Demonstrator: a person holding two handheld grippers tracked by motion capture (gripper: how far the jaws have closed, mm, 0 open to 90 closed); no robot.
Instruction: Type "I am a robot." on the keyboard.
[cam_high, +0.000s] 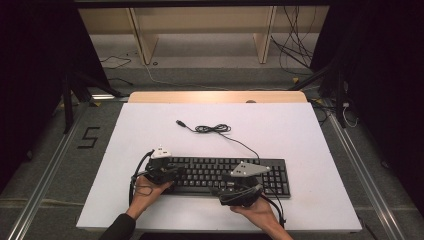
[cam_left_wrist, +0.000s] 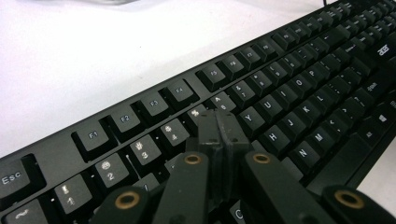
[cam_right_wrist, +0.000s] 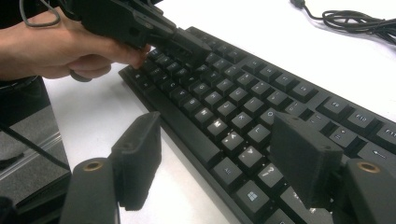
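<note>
One black plastic full-size keyboard (cam_high: 227, 176) with white legends lies flat on the white worktop (cam_high: 280, 135), its one black cable (cam_high: 215, 129) coiled beyond it. The left hand-held gripper (cam_left_wrist: 221, 129), jaws clenched together, presses on its number row. The right hand-held gripper (cam_right_wrist: 217, 161), jaws released wide, hovers over its near edge.

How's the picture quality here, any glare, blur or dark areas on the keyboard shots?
High view: the white table top is evenly lit, the surroundings fall to black. Left gripper view: the keyboard legends near the shut left claw read sharp, the far keys soften, and the table glares white. Right gripper view: the open right claw is slightly blurred.
</note>
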